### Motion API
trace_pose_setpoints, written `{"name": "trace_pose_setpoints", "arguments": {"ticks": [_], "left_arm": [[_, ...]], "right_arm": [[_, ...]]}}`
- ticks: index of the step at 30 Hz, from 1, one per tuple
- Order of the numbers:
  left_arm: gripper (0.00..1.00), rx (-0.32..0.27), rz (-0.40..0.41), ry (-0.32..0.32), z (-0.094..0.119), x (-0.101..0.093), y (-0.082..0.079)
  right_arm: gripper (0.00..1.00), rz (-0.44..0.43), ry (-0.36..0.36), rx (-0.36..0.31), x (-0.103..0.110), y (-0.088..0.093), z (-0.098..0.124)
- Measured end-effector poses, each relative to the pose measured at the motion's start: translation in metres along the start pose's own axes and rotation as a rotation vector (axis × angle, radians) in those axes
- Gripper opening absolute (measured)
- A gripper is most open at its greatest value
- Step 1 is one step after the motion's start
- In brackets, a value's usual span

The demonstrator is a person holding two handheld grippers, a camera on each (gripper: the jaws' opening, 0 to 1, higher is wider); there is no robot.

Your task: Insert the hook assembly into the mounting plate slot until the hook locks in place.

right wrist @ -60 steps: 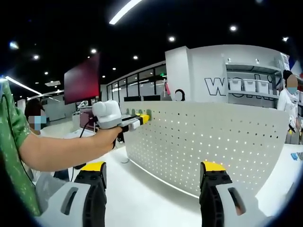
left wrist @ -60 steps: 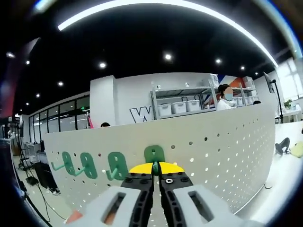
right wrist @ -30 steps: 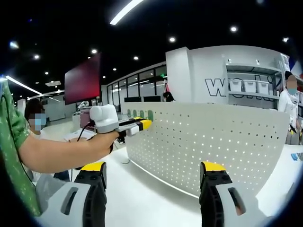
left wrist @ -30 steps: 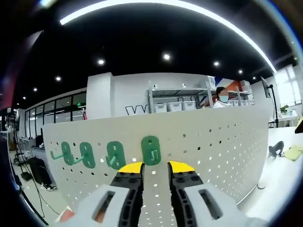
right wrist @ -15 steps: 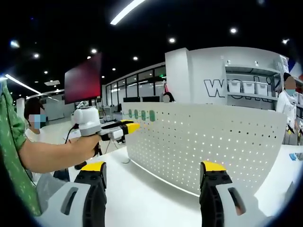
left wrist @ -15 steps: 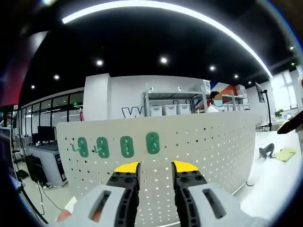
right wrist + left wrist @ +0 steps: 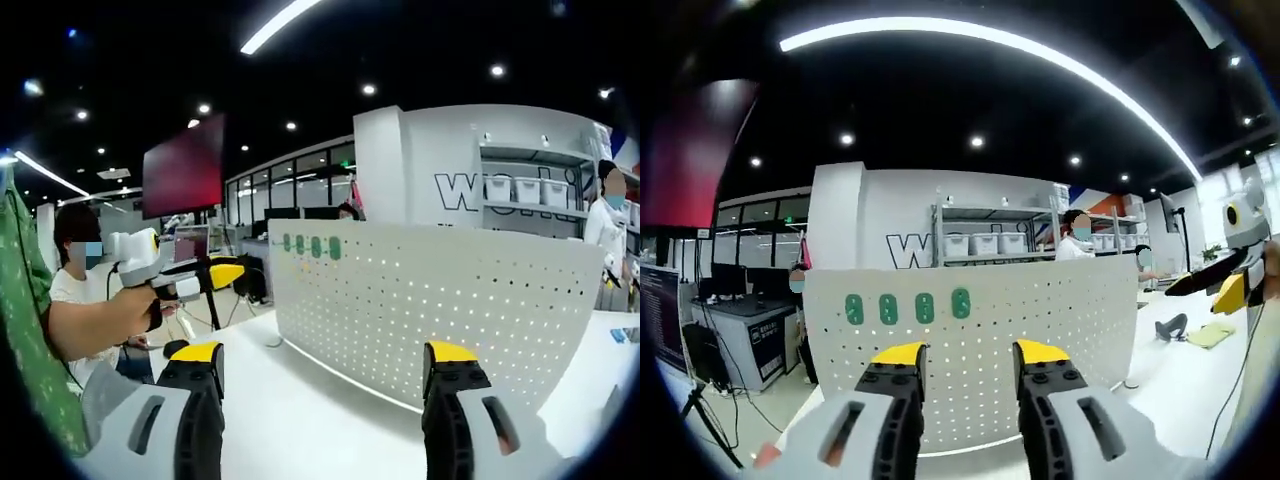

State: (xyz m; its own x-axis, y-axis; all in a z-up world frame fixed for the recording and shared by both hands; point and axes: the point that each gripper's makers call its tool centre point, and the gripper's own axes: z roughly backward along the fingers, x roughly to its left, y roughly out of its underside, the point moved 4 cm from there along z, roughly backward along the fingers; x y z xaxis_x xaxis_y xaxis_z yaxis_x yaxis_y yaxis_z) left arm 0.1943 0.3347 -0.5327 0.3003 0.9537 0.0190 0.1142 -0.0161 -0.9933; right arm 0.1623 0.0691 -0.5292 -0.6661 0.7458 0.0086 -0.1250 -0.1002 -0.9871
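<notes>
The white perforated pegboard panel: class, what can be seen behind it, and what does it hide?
Above the white perforated pegboard panel rise a grey metal shelf rack holding white bins, a white wall with dark lettering, and a person's upper body. The panel covers everything lower down.

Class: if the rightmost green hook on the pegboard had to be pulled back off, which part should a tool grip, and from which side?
Probably the prong standing out from the rightmost green hook: its oval plate lies flat against the pegboard. Come straight at the board's front face; the left tool already faces it, jaws open.

Ahead of the left gripper [image 7: 962, 357] stands the pegboard [image 7: 1040, 330] on the table [image 7: 1170, 375]; four hooks [image 7: 906, 307] sit in a row along its upper left, shelves [image 7: 990, 240] behind.
</notes>
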Motion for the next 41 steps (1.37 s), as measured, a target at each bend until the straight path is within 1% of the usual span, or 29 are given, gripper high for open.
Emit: {"name": "trace_pose_setpoints", "arguments": {"ticks": [1, 2, 5, 7, 10, 12, 14, 15, 16, 17, 19, 20, 21, 22, 23, 24, 25, 27, 29, 30, 33, 34, 36, 37, 38, 40, 41], "left_arm": [[0.40, 0.004, 0.007, 0.000, 0.004, 0.001, 0.000], [0.41, 0.014, 0.031, 0.016, 0.010, 0.000, 0.001], [0.43, 0.023, 0.045, 0.023, 0.021, 0.000, -0.001], [0.46, 0.044, 0.051, 0.034, 0.026, -0.002, 0.000], [0.51, 0.061, 0.066, 0.039, 0.033, -0.002, -0.002], [0.52, 0.046, 0.059, 0.036, 0.040, -0.002, -0.007], [0.55, 0.050, 0.049, 0.035, 0.046, -0.003, -0.007], [0.58, 0.076, 0.036, 0.042, 0.050, -0.004, -0.003], [0.61, 0.114, 0.044, 0.046, 0.054, -0.005, 0.003], [0.64, 0.155, 0.070, 0.046, 0.060, -0.006, 0.009], [0.66, 0.169, 0.046, 0.055, 0.063, -0.003, 0.015], [0.67, 0.181, 0.054, 0.053, 0.064, -0.001, 0.017], [0.70, 0.198, 0.069, 0.049, 0.066, 0.001, 0.018], [0.73, 0.198, 0.085, 0.046, 0.065, 0.004, 0.018], [0.78, 0.198, 0.091, 0.044, 0.065, 0.005, 0.018], [0.82, 0.208, 0.099, 0.046, 0.066, 0.006, 0.020], [0.86, 0.227, 0.116, 0.041, 0.067, 0.007, 0.023], [0.91, 0.242, 0.110, 0.044, 0.069, 0.007, 0.029], [0.97, 0.262, 0.126, 0.066, 0.072, 0.005, 0.036], [0.98, 0.273, 0.131, 0.075, 0.073, 0.004, 0.038], [1.00, 0.255, 0.144, 0.096, 0.077, 0.001, 0.039], [1.00, 0.221, 0.158, 0.110, 0.078, -0.002, 0.035], [1.00, 0.214, 0.154, 0.117, 0.080, -0.002, 0.033], [1.00, 0.216, 0.150, 0.119, 0.080, -0.001, 0.033], [1.00, 0.215, 0.151, 0.118, 0.079, 0.002, 0.034], [1.00, 0.213, 0.157, 0.120, 0.082, 0.002, 0.033], [1.00, 0.210, 0.155, 0.120, 0.084, 0.001, 0.032]], "right_arm": [[0.83, 0.001, 0.000, -0.001, 0.002, 0.000, 0.001], [0.83, 0.003, -0.001, -0.002, 0.004, 0.001, 0.001], [0.84, 0.007, 0.000, -0.005, 0.011, 0.003, 0.002], [0.85, 0.014, 0.003, -0.004, 0.015, 0.004, 0.002], [0.86, 0.022, 0.002, -0.015, 0.020, 0.001, 0.005], [0.86, 0.023, 0.007, -0.026, 0.022, -0.001, 0.007], [0.88, 0.017, 0.014, -0.030, 0.022, 0.000, 0.008], [0.88, 0.011, 0.017, -0.027, 0.023, 0.001, 0.008], [0.89, 0.005, 0.021, -0.022, 0.023, 0.004, 0.008], [0.90, -0.007, 0.027, -0.014, 0.023, 0.009, 0.008], [0.92, -0.022, 0.036, -0.006, 0.024, 0.016, 0.007], [0.93, -0.034, 0.042, -0.007, 0.024, 0.017, 0.007], [0.95, -0.044, 0.046, -0.021, 0.026, 0.016, 0.006], [0.97, -0.050, 0.050, -0.052, 0.026, 0.012, 0.006], [0.99, -0.053, 0.051, -0.064, 0.027, 0.009, 0.005], [1.00, -0.051, 0.052, -0.062, 0.028, 0.008, 0.005], [1.00, -0.046, 0.050, -0.046, 0.029, 0.008, 0.003], [1.00, -0.035, 0.038, -0.009, 0.031, 0.013, 0.001], [1.00, -0.026, 0.039, -0.006, 0.032, 0.016, 0.000], [1.00, -0.023, 0.036, -0.011, 0.032, 0.016, 0.001], [1.00, -0.033, 0.043, -0.050, 0.031, 0.012, 0.003], [1.00, -0.035, 0.048, -0.064, 0.031, 0.010, 0.004], [1.00, -0.035, 0.045, -0.074, 0.032, 0.008, 0.004], [1.00, -0.032, 0.047, -0.071, 0.032, 0.008, 0.004], [1.00, -0.015, 0.058, -0.052, 0.031, 0.010, 0.004], [1.00, -0.010, 0.059, -0.035, 0.032, 0.013, 0.005], [1.00, -0.017, 0.059, -0.043, 0.033, 0.014, 0.006]]}}
